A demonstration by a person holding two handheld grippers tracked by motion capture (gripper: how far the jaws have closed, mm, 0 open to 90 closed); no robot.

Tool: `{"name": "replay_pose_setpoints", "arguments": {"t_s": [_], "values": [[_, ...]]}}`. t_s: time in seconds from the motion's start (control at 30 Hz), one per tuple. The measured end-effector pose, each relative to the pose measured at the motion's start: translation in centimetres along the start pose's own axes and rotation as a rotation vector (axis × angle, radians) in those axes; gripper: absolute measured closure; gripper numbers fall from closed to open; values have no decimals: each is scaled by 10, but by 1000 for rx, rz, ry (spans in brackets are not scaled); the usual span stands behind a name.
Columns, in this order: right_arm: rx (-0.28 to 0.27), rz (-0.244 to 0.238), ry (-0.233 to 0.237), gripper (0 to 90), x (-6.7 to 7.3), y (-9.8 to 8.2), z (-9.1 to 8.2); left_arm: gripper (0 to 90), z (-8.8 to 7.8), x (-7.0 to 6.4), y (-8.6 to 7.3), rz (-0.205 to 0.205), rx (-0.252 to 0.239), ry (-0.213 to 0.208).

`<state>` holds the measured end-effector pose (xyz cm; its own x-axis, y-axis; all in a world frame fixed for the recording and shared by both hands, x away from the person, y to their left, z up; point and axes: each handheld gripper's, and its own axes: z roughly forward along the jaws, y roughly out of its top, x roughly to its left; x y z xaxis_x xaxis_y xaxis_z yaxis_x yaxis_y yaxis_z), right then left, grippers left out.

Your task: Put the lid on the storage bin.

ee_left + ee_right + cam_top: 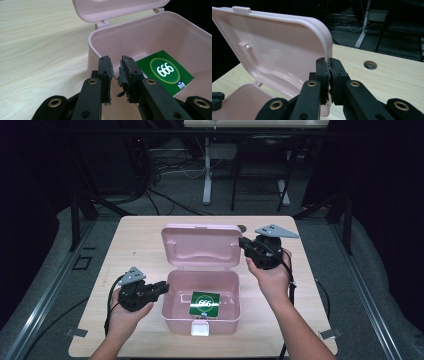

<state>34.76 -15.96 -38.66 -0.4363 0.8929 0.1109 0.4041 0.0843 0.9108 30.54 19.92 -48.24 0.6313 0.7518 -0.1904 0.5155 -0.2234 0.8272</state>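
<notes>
A pink plastic box [172, 317] stands open in the middle of the table, its lid [200, 245] raised at the far side. Inside lies a green pack [204, 303] marked 666. My right gripper [243, 243] is shut on the lid's right edge; in the right gripper view [329, 65] the thin rim of the lid [282, 50] runs down between the pads. My left gripper [164, 287] sits at the box's left wall, its jaws shut with only a sliver between the worn pads. In the left gripper view [115, 65] nothing is held, and the green pack [165, 71] lies beyond the rim [125, 27].
The light wooden table [135, 235] has a round cable hole [242, 227] behind the lid's right corner. A white latch [201, 329] is on the box's near wall. Cables trail from both grippers toward the near edge. Desk legs and wires stand on the dark floor beyond.
</notes>
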Motion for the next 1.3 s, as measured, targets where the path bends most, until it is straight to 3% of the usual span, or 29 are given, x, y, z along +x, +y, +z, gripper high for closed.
{"name": "replay_pose_setpoints", "arguments": {"t_s": [0.47, 1.3], "values": [[-42, -60, -43, 868, 13, -12, -12, 780, 0, 0, 0, 0, -2, 0], [-107, -53, -23, 858, 18, -33, -27, 778, 0, 0, -1, 4, -13, -1]]}}
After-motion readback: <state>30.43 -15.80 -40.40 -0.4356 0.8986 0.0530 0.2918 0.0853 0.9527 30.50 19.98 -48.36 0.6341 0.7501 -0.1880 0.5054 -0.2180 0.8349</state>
